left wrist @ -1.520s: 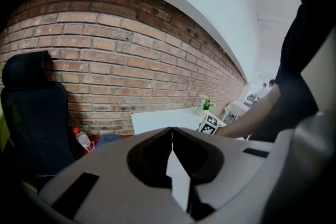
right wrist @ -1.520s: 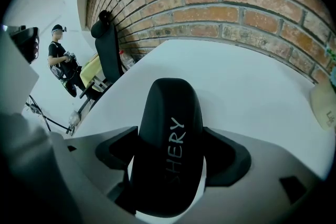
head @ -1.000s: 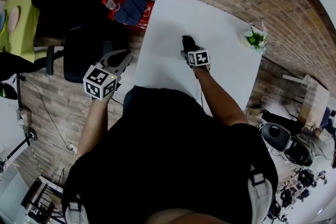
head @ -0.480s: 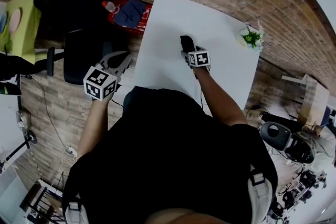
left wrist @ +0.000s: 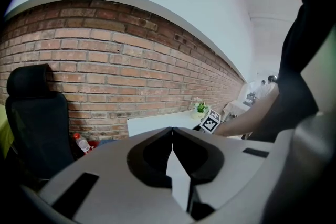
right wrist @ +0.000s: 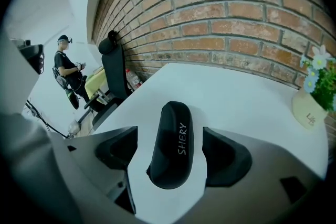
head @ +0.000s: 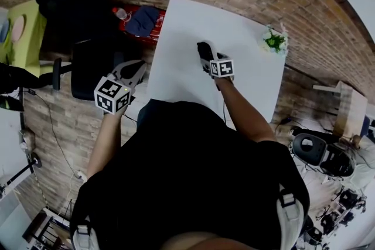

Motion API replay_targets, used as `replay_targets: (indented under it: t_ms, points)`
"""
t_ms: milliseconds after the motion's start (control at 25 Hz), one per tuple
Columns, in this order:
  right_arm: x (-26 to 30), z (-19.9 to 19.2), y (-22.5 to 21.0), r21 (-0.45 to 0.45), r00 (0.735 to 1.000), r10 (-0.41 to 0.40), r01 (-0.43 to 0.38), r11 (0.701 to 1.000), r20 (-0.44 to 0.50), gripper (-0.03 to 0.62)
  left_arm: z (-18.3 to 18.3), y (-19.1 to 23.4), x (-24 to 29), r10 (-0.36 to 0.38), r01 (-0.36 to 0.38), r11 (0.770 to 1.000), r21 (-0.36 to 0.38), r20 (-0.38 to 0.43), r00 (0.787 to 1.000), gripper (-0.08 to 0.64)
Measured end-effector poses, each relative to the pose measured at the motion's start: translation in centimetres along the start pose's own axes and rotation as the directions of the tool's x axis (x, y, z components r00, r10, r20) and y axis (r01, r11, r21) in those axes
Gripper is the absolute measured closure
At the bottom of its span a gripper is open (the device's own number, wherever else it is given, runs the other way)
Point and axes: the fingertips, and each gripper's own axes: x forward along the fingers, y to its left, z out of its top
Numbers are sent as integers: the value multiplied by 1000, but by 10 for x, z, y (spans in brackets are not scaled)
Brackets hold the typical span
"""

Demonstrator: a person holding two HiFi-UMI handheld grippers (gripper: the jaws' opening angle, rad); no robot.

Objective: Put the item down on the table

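A black oblong case (right wrist: 170, 149) marked "SHERY" lies flat on the white table (right wrist: 236, 102). My right gripper (right wrist: 171, 151) straddles it with its jaws open, and a strip of table shows on each side between the case and the fingers (right wrist: 116, 148). In the head view the case (head: 203, 50) rests near the table's middle, just ahead of the right gripper (head: 206, 53). My left gripper (left wrist: 171, 131) is shut with nothing in it, its tips touching. It hangs off the table's left side (head: 133, 69), over the floor.
A small potted plant (head: 274, 41) stands at the table's far right corner. A black office chair (head: 94, 64) sits left of the table, with a red box and a bottle (head: 140, 17) behind it by the brick wall. A person (right wrist: 67, 73) stands far off.
The head view has shifted a little. The right gripper stays at the case on the table and the left gripper hangs where it was.
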Motion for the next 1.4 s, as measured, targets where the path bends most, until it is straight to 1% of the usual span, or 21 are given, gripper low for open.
replay_targets:
  t_ms: [240, 520, 720, 1000, 1280, 1400]
  points:
    - [-22, 14, 3, -2, 999, 7, -7, 1000, 50, 219, 7, -9, -2, -5, 5, 1000, 19, 12, 1000, 549]
    - [-51, 28, 17, -7, 993, 39, -38, 999, 111, 219, 10, -25, -3, -15, 14, 999, 39, 15, 1000, 549]
    - [-77, 42, 32, -33, 983, 66, -62, 998, 169, 273, 12, -37, -3, -20, 19, 998, 52, 22, 1000, 549]
    - [-108, 57, 46, -63, 969, 85, -72, 995, 234, 296, 13, -54, -1, -29, 27, 997, 66, 30, 999, 549]
    - [-136, 58, 52, -78, 948, 114, -95, 992, 295, 324, 16, -72, 2, -34, 31, 996, 78, 36, 999, 549]
    - [-148, 60, 53, -101, 941, 119, -91, 991, 318, 333, 18, -79, 3, -37, 34, 996, 84, 38, 999, 549]
